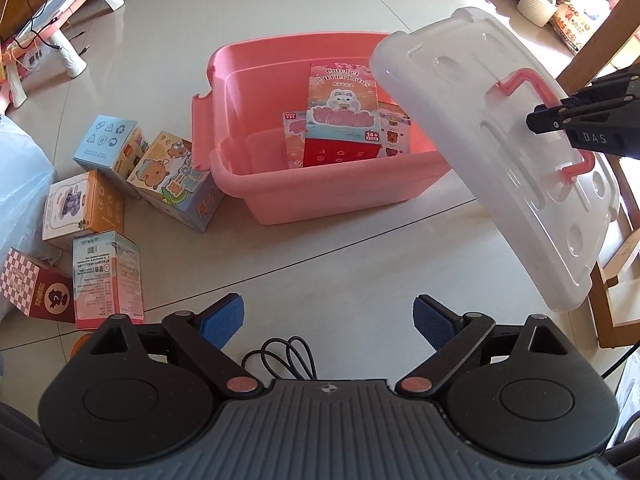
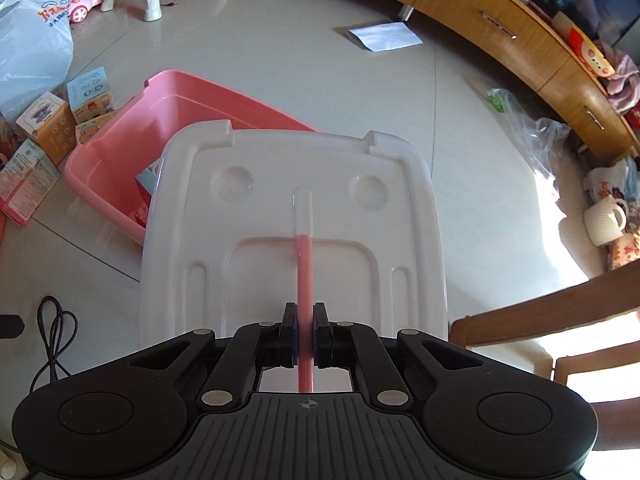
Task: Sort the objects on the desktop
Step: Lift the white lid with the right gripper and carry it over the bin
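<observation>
Your right gripper (image 2: 306, 336) was clamped on the pink handle (image 1: 538, 94) of the translucent white plastic lid (image 1: 480, 152), held tilted just right of the open pink plastic bin (image 1: 240, 184). Your left gripper (image 1: 328, 320) hung with its jaws apart and nothing between them, nearer the five small printed cardboard boxes (image 1: 96, 208) lying left of the bin. Several more lay inside; I could count two or three.

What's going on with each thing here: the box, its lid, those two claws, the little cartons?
Pink storage bin: open, on the floor, a few cartons inside.
Translucent lid: off the bin, lifted and tilted.
Pink lid handle: clamped by the right gripper.
Left gripper: open, empty.
Cartons on the floor: outside the bin, some lying on their sides.
</observation>
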The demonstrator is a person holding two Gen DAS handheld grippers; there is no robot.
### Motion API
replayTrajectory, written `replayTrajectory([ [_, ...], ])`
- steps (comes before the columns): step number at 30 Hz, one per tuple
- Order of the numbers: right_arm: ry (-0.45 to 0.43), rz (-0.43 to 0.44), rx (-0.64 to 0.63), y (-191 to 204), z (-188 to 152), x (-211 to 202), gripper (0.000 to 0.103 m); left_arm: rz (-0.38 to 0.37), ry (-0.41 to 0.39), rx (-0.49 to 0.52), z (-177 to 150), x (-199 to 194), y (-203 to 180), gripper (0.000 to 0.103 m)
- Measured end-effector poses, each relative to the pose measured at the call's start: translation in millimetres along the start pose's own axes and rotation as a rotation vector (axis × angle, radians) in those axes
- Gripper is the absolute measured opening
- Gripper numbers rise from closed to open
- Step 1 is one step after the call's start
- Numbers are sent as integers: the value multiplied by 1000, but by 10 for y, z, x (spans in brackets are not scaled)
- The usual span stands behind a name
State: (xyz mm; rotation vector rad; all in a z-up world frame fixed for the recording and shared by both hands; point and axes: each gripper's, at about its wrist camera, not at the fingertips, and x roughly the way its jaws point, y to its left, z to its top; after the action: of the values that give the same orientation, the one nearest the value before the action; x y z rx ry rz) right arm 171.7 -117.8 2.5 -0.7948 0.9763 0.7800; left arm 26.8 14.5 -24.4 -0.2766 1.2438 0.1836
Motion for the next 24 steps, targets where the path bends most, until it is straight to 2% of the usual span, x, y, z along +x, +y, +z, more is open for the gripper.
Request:
replayTrajectory([
  [24,33,46,-188,241,798,497,6,-8,31,-59,158,110,218,94],
])
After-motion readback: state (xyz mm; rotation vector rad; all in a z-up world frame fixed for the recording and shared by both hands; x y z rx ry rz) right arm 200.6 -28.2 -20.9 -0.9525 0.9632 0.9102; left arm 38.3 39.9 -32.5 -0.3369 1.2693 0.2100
